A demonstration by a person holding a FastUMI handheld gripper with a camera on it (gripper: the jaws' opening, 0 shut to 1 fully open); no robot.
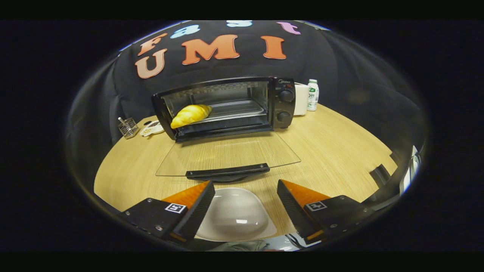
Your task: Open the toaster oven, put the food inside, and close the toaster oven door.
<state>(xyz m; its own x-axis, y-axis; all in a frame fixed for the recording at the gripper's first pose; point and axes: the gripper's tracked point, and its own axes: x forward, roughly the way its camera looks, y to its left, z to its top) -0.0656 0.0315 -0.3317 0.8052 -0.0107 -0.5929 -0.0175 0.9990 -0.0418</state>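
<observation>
gripper [245,189] fingers wedge-shaped, square markers, screws on mounts
</observation>
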